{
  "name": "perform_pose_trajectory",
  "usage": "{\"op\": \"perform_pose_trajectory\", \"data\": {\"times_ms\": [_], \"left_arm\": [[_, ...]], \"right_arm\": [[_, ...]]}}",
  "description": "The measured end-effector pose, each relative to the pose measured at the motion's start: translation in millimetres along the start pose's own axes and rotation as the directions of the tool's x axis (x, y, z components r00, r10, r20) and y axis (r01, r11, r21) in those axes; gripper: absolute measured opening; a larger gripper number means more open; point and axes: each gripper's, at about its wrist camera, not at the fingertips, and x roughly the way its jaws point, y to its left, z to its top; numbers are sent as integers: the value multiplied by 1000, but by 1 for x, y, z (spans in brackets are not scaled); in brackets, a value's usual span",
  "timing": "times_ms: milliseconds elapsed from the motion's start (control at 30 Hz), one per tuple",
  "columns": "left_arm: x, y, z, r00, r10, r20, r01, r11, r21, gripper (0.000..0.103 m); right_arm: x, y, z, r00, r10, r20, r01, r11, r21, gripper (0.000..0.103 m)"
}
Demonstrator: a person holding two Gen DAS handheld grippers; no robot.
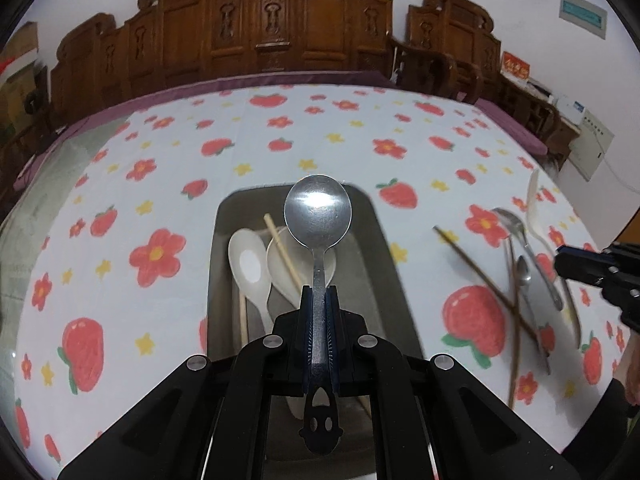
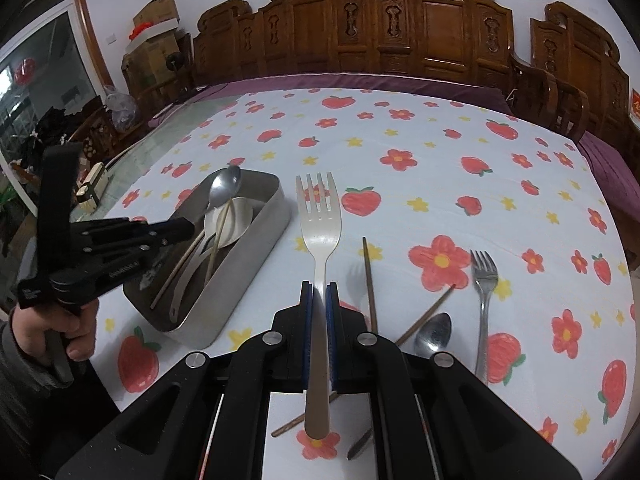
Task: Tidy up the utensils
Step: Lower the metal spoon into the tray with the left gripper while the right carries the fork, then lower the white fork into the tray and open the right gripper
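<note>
Carved wooden chairs line the far side of the bench, which carries a strawberry-print cloth. To deposit cleanly, lower the metal spoon (image 1: 318, 216) lengthwise into the grey tray (image 1: 374, 240) beside the white spoons (image 1: 250, 268), then release. Left gripper (image 1: 319, 292) jaws are clamped on the spoon handle. Right gripper (image 2: 319, 288) jaws are clamped on the white fork (image 2: 319, 216), held above loose cutlery on the cloth.

- Black left gripper (image 1: 319, 292) with blue pads: clamps a shiny silver metal spoon (image 1: 318, 211).
- Grey rectangular metal tray (image 1: 374, 264) beneath it: white plastic spoons (image 1: 249, 264).
- Black right gripper (image 2: 319, 292): clamps a cream plastic fork (image 2: 319, 216).
- White tablecloth (image 1: 168, 184): red strawberries, red flowers, yellow stars.
</note>
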Motion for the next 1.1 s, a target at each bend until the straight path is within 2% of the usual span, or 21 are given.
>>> {"op": "perform_pose_trajectory", "data": {"times_ms": [200,533,867,1000,1100], "left_arm": [[12,5,-5,999,20,-38,-20,1000,-7,6],[25,8,-6,997,7,-77,-9,1000,-21,6],[-8,19,1,1000,-5,8,5,999,-35,6],[-24,28,4,998,26,54,-25,999,-32,18],[-35,40,7,996,37,84,-32,998,-50,21]], "right_arm": [[8,6,1,1000,6,-9,-6,1000,-6,8],[15,14,3,1000,16,-14,-16,1000,-7,8],[25,34,10,999,43,-9,-43,999,-7,8],[30,45,15,998,62,-4,-62,998,-1,8],[35,55,20,997,74,0,-74,997,0,8]]}}
